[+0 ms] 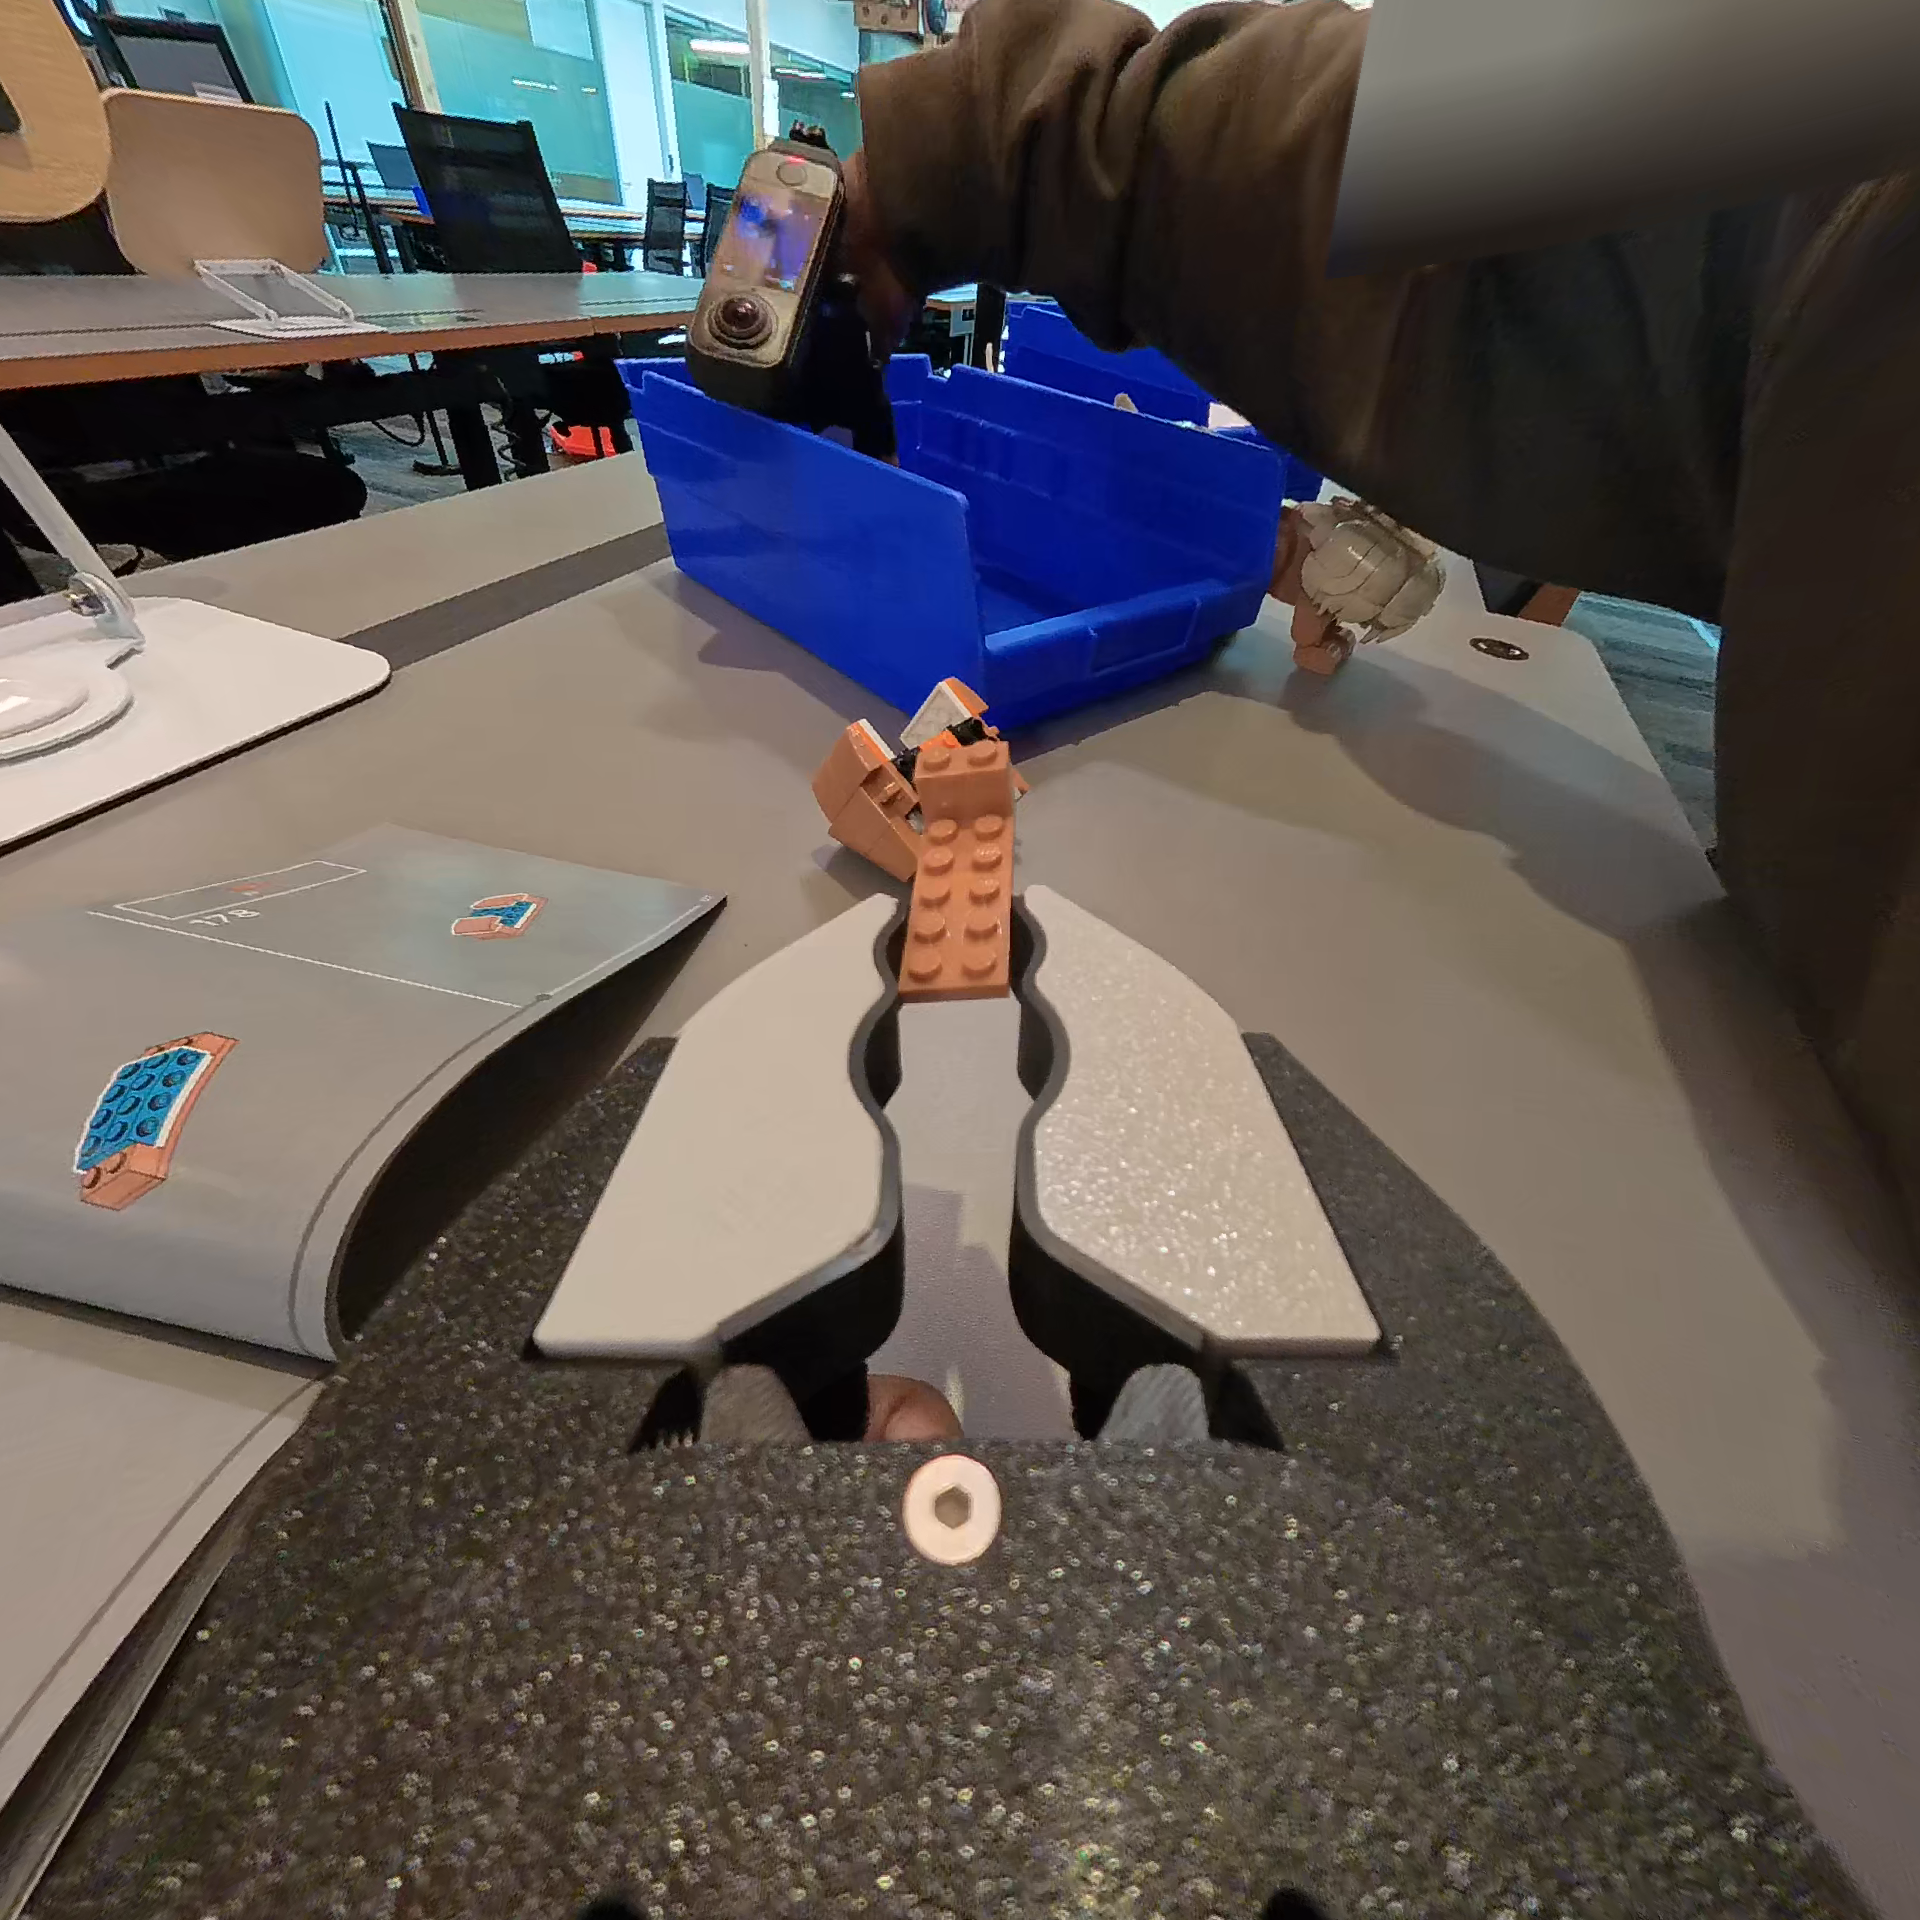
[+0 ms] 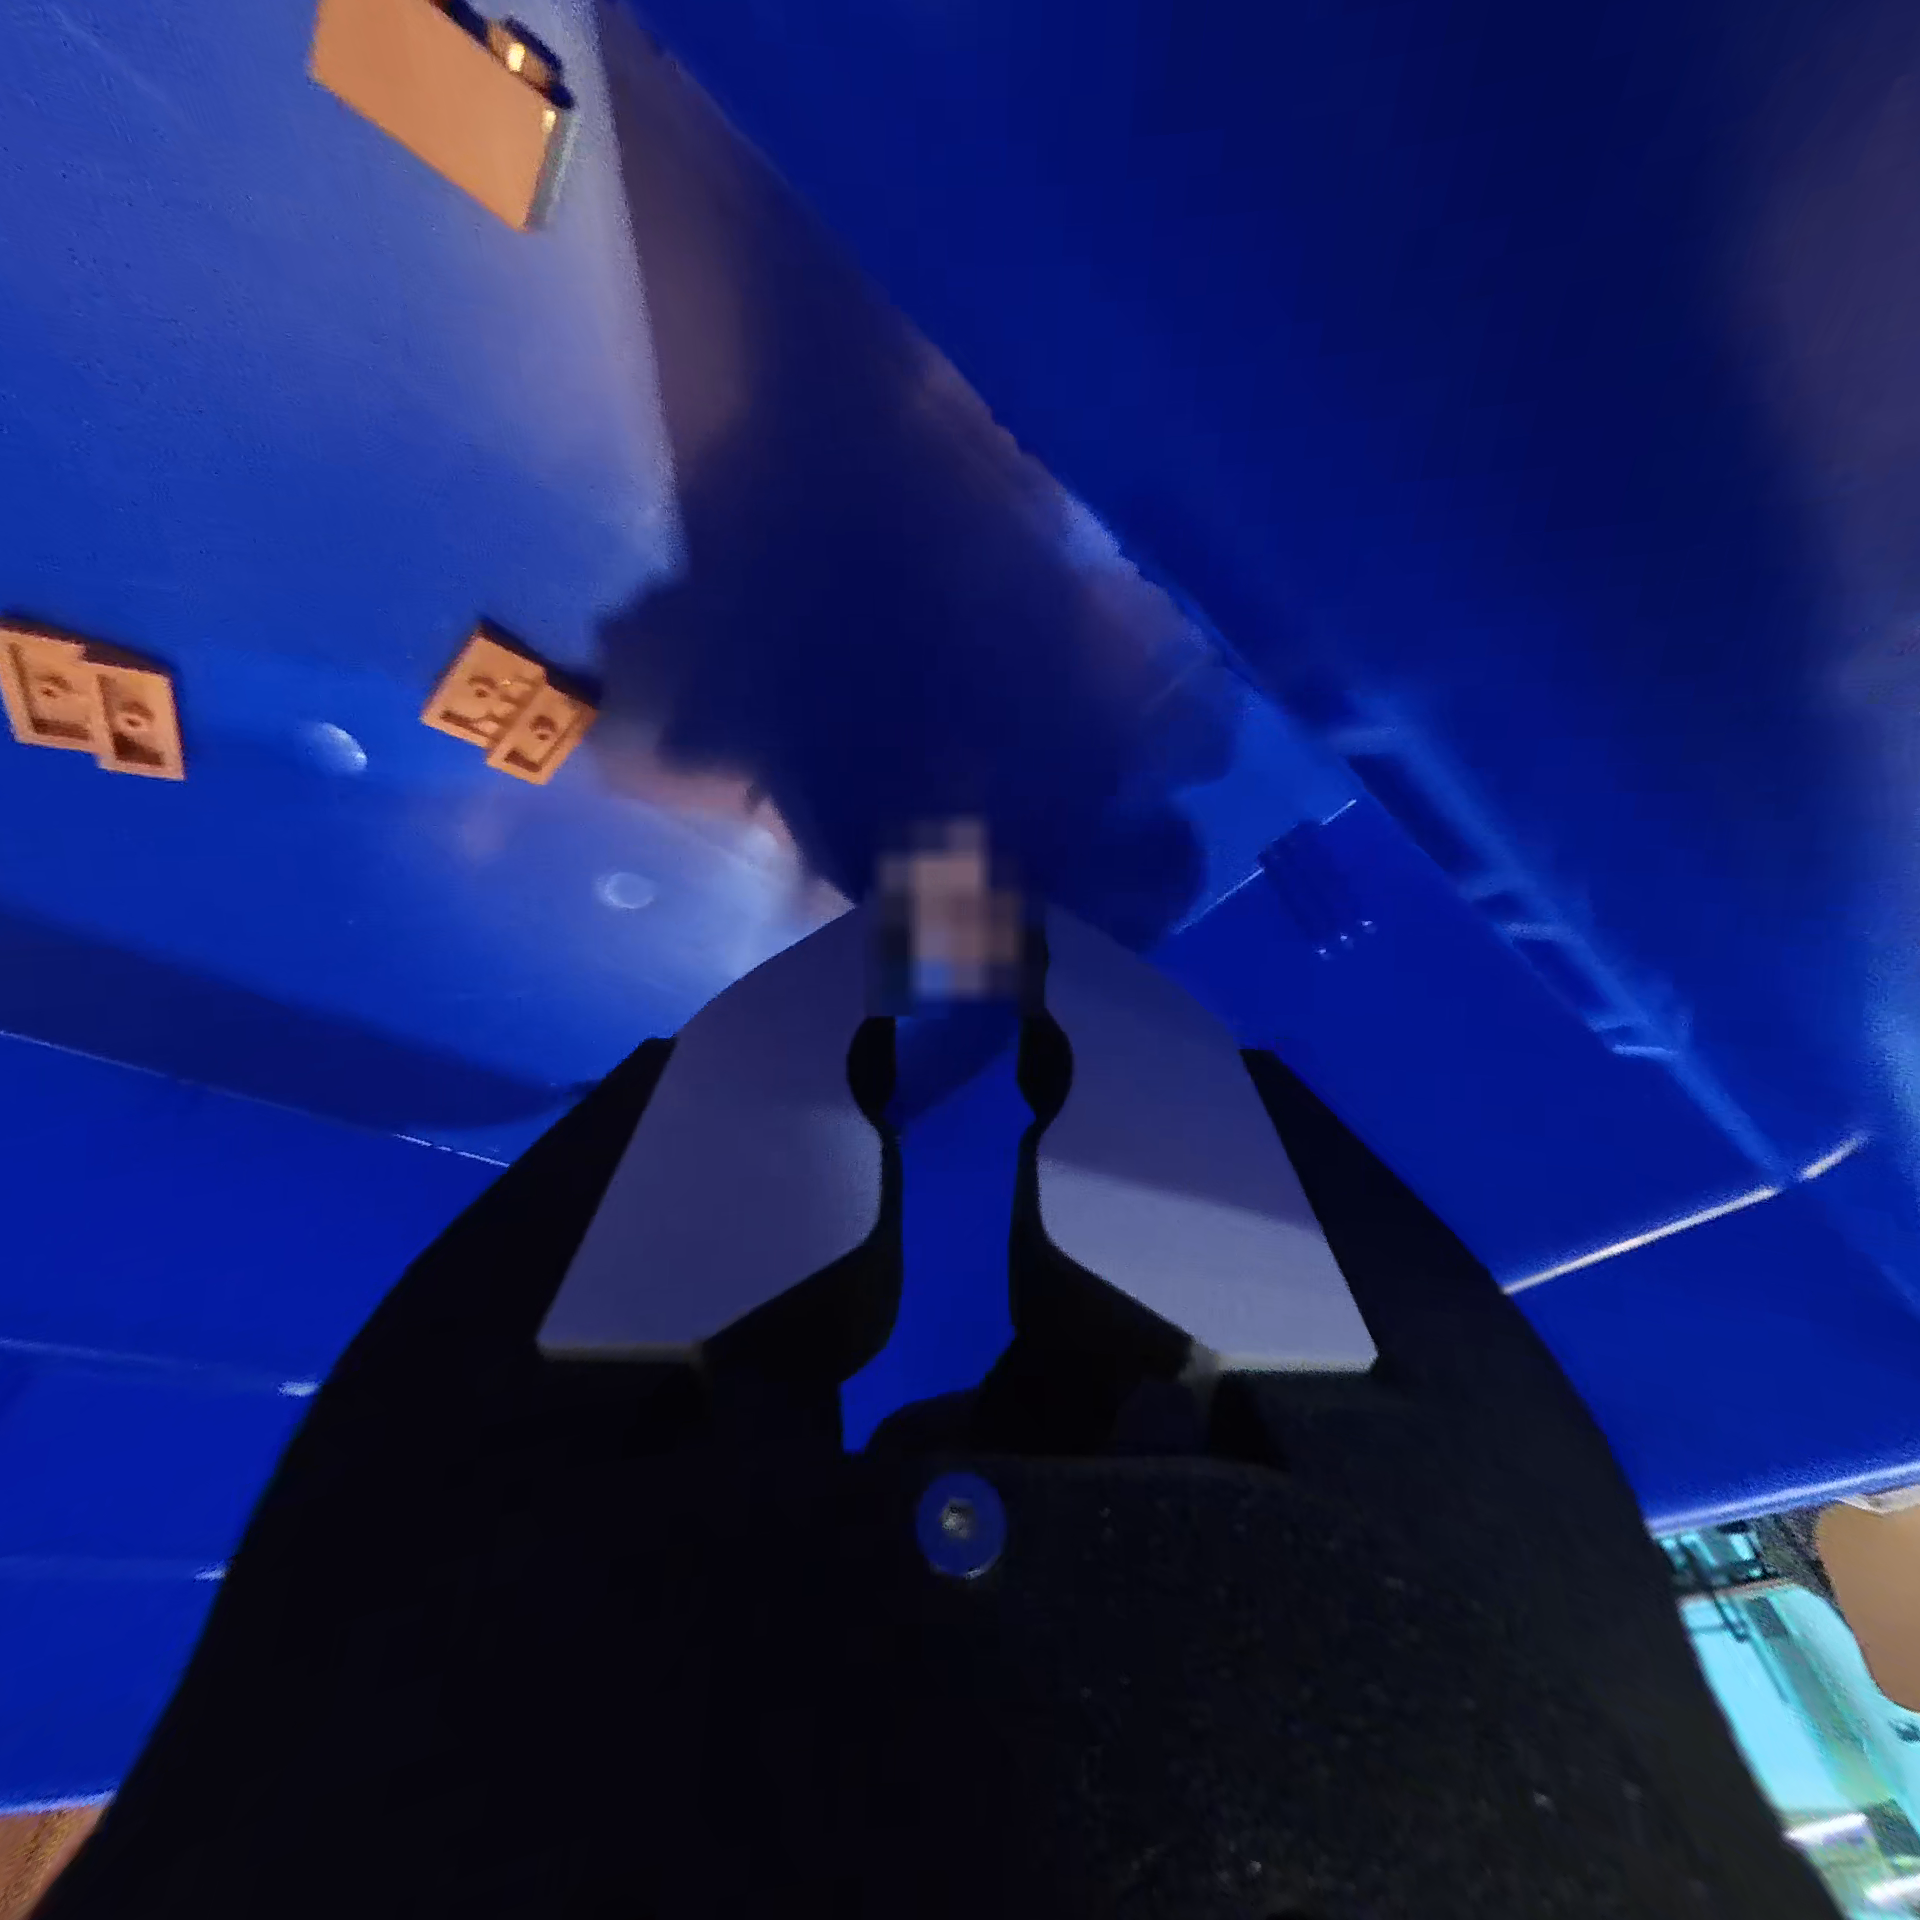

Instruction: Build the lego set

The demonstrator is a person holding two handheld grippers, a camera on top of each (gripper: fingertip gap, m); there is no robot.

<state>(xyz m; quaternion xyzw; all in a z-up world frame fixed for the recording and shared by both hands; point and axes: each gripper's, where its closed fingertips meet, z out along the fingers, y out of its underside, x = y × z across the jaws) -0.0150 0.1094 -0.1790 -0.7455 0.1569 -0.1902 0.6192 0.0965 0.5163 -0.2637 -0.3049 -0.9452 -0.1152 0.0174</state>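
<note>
My left gripper [image 1: 961,902] is shut on the near end of a long orange-brown studded plate [image 1: 954,945], which carries a small brick of the same colour [image 1: 961,790] at its far end. Just behind it, a small brown, white and orange sub-assembly [image 1: 878,795] lies on the grey table [image 1: 1299,935]. My right gripper [image 2: 956,925] is down inside a blue bin [image 2: 1351,416]. Its jaws stand close together on a small pale brown piece [image 2: 951,914], which a mosaic patch blurs. Three loose orange-brown pieces [image 2: 509,707] lie on the bin floor to its left.
The blue bin [image 1: 831,540] stands mid-table, with a sleeved arm [image 1: 1143,156] and the right gripper's camera [image 1: 774,281] reaching into it. A grey and brown built model [image 1: 1356,577] stands to the bin's right. An open instruction booklet [image 1: 312,987] and a white stand base [image 1: 156,686] lie to the left.
</note>
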